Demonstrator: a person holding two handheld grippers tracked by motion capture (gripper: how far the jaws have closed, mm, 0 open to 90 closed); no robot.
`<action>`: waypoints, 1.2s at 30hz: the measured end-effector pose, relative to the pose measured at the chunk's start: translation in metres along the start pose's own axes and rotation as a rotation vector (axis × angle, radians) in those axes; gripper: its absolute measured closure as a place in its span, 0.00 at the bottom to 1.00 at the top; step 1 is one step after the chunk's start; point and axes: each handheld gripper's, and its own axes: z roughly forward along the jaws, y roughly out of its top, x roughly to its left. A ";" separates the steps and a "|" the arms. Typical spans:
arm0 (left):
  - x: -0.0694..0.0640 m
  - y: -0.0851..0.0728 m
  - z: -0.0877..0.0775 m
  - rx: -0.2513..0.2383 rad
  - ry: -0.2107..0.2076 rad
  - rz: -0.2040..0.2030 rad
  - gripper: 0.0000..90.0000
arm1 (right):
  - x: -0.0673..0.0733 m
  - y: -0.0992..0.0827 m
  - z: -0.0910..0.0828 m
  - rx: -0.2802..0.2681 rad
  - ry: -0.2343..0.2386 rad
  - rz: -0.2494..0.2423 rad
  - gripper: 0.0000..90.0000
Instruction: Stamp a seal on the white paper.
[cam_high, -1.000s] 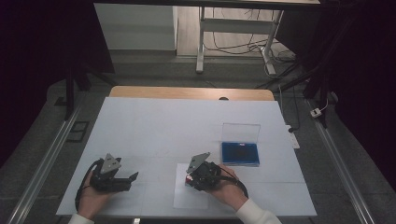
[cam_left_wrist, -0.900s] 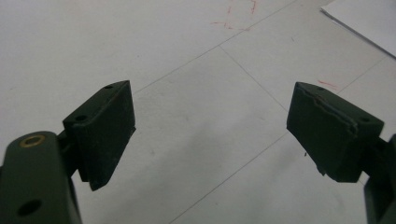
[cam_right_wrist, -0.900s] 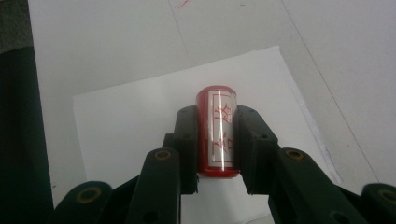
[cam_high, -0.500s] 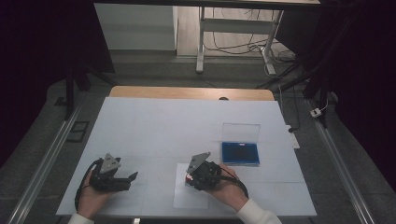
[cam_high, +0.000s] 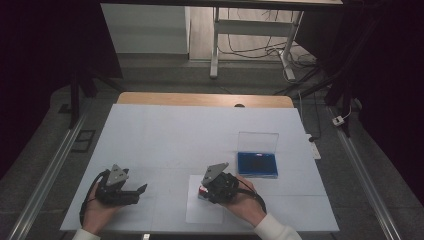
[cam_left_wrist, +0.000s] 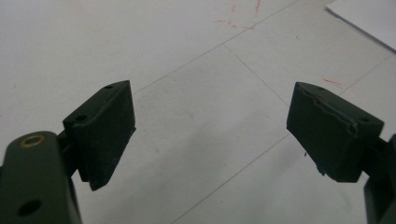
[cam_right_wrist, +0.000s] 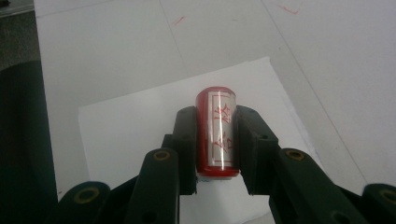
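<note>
On the table, high view: the right gripper (cam_high: 204, 190) is resting over the white paper sheet (cam_high: 202, 212) at the 6 o'clock edge of the table (cam_high: 165, 135), clamping a small red stamp (cam_high: 202, 190).
Ink pad location: the blue ink pad case (cam_high: 257, 163), lid standing open, is lying at 2 o'clock from the right gripper, near but apart.
Left side: the left gripper (cam_high: 141, 189) is resting on the table at 9 o'clock from the sheet, well apart from the stamp.

Left gripper view, jaw state: the jaws are standing wide apart with nothing between them; bare table surface (cam_left_wrist: 196, 93) is lying beneath.
Sheet corner: a corner of the paper sheet (cam_left_wrist: 369, 18) is showing at 1 o'clock.

Right gripper view, jaw state: both pads are pressing the sides of the red stamp (cam_right_wrist: 217, 133), a cylinder with red characters on a pale label.
Stamp position: its far end is pointing toward 12 o'clock over the paper sheet (cam_right_wrist: 140, 121).

Progress, judged: pickup is done; the stamp is held at the sheet.
Remaining, judged: no imprint is visible on the sheet, so pressing the stamp down is apparently outstanding; inking cannot be confirmed.
</note>
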 end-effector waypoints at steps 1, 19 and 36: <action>0.000 0.000 0.000 0.000 0.000 0.000 0.17 | 0.000 0.000 -0.001 -0.007 -0.003 0.004 0.78; -0.001 0.000 0.001 0.004 0.003 0.004 0.17 | -0.012 -0.004 -0.026 -0.106 -0.033 0.051 0.78; -0.001 0.000 0.000 0.003 0.002 0.005 0.17 | -0.027 -0.012 -0.048 -0.168 -0.077 0.097 0.78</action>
